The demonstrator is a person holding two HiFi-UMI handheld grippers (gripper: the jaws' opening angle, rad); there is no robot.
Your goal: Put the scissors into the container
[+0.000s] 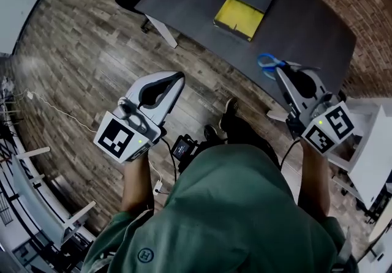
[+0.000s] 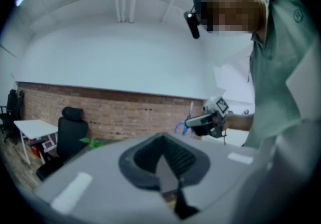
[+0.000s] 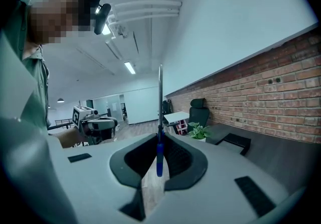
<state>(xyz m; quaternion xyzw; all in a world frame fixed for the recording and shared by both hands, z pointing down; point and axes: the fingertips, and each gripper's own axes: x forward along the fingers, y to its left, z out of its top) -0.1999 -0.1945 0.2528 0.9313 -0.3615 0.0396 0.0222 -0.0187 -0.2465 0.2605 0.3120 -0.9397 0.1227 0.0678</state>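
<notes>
My right gripper (image 1: 283, 71) had its jaws clamped on the scissors (image 1: 268, 62), held crosswise, the container (image 1: 239, 16) lay ahead-left on the surface (image 1: 306, 21), and my left gripper (image 1: 176, 77) was farther off, jaws together on nothing.

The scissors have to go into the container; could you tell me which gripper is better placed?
Right. The right gripper clamps the scissors beside the table holding the container; the left gripper is shut, empty, over the floor.

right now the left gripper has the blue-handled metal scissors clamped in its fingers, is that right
Not the left. The right gripper has the blue-handled metal scissors clamped in its fingers, as the right gripper view shows. The left gripper has its fingers together on nothing.
</notes>
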